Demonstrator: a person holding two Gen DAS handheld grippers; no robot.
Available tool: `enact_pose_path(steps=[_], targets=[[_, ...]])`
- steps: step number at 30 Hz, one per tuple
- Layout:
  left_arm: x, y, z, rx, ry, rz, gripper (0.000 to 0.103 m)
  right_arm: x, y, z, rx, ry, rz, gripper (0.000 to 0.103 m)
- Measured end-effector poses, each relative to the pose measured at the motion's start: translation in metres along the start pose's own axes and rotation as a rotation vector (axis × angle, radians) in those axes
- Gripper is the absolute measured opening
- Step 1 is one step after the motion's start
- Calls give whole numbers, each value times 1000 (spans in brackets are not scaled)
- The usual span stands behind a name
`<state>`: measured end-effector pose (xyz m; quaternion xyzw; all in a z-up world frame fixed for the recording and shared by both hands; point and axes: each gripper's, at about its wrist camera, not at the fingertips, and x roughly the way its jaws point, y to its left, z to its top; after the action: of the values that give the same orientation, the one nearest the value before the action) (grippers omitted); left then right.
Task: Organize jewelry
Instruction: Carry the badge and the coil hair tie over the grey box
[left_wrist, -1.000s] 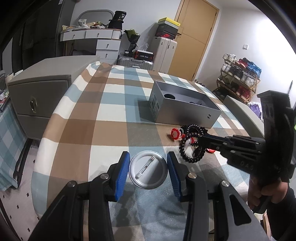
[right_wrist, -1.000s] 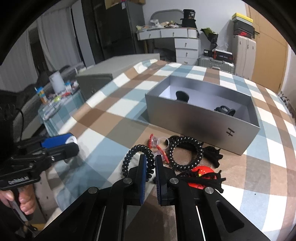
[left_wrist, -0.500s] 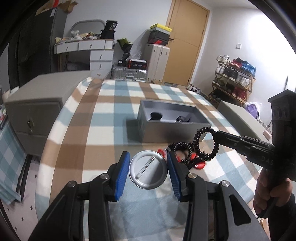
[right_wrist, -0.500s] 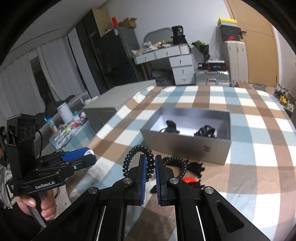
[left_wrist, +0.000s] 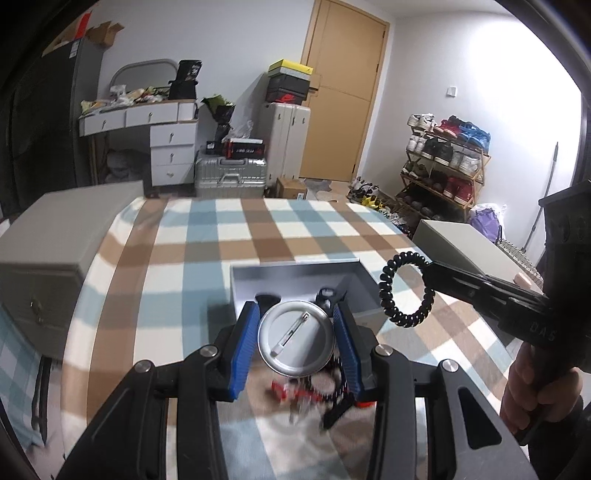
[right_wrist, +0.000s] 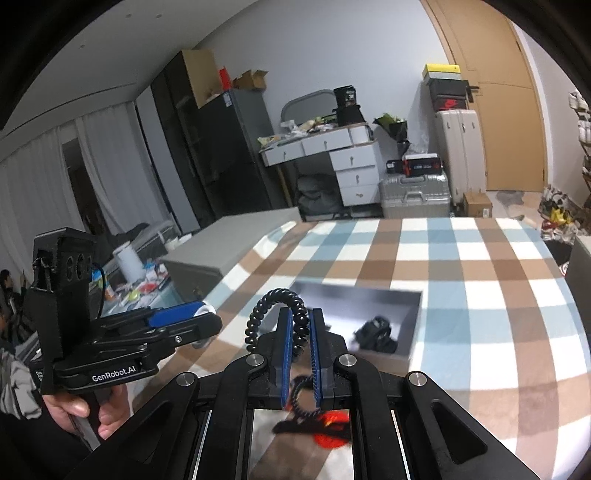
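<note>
Left tongs (left_wrist: 297, 341): clamp round silver pin badge (left_wrist: 295, 338). Right tongs (right_wrist: 300, 354): pinch black spiral hair tie (right_wrist: 275, 317). Open grey box (left_wrist: 295, 277) directly ahead, nearer left.

White lettering "GenRobot.AI" stands on the black body of the left claw (right_wrist: 184, 325), seen from the right wrist view. From the left wrist view, the right claw (left_wrist: 428, 273) bears embossed letters, partly readable as "DAS". No other text is legible.
</note>
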<state>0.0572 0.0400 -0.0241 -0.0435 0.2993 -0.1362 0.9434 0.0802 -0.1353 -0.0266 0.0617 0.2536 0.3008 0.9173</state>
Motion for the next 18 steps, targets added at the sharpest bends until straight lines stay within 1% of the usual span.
enact_pose_path(steps=[8, 14, 18], targets=[[32, 1, 17, 4, 23, -16, 36, 22, -22, 20, 18, -15, -1, 9], [61, 2, 22, -3, 72, -30, 36, 50, -37, 24, 26, 19, -3, 9], [78, 1, 19, 3, 113, -29, 36, 71, -47, 19, 28, 64, -16, 9]])
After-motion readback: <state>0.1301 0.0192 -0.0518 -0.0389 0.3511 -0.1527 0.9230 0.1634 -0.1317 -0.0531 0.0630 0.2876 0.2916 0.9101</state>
